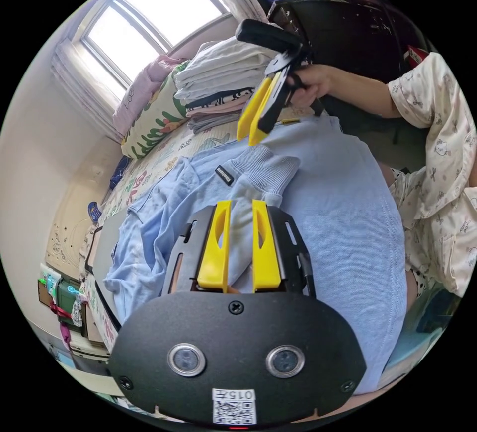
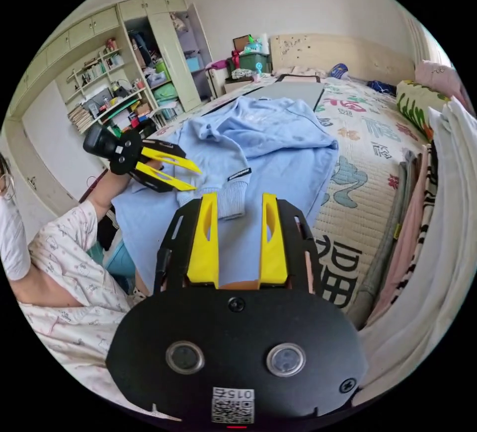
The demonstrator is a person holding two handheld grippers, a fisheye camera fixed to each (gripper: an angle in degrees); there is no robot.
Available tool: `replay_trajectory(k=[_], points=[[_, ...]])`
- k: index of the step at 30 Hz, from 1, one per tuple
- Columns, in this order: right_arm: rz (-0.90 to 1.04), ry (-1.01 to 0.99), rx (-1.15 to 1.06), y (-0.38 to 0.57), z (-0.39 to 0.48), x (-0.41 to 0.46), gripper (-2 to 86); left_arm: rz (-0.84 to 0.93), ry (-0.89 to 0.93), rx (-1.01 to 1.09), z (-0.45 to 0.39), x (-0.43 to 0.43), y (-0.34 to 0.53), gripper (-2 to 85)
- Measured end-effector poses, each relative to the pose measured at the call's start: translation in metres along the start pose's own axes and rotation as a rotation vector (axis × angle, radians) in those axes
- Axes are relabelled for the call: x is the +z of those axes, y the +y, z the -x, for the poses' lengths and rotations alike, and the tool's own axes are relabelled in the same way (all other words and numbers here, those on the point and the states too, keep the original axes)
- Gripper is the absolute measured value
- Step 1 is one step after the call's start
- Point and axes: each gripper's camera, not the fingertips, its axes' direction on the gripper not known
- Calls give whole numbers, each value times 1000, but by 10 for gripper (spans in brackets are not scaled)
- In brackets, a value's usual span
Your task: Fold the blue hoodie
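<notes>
My left gripper (image 1: 240,203) sits low centre in the left gripper view, jaws apart w/ the sleeve of the blue hoodie (image 1: 338,213) running up between them. Fabric lies in the gap, but I can't tell if both jaws actually press on it. The ribbed cuff (image 1: 266,166) lies just past the tips, a small dark tag beside it.

In the right gripper view my left gripper (image 2: 194,179) shows at mid left, jaws visibly spread, tips right at the cuff (image 2: 233,198).

My right gripper (image 2: 240,196) is at centre of the right gripper view, jaws spread, nothing between them, above the hoodie (image 2: 278,144) body. In the left gripper view it (image 1: 248,138) is in upper centre, held in my hand (image 1: 310,85), jaws only a little apart there, tips near the hoodie's far edge.

Hoodie is spread over the bed (image 2: 357,129), which has a patterned cover; sleeve folded in across the body.

A stack of folded clothes (image 1: 223,82) sits upper centre in the left gripper view, pillow (image 1: 154,124) beside it, window (image 1: 149,15) upper left. Shelves (image 2: 104,89) are upper left in the right gripper view.
</notes>
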Motion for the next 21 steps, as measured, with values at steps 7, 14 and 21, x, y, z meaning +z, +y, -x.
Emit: replay_trajectory(k=[7, 14, 21], points=[[57, -52, -139, -39, -9, -3, 46, -43, -9, -13, -9, -8, -16, 85], [-257, -331, 94, -120, -62, -39, 14, -292, -77, -300, 14, -55, -33, 136], [-355, -513, 235, -166, -88, -10, 9, -262, -240, -412, 13, -55, -61, 163]])
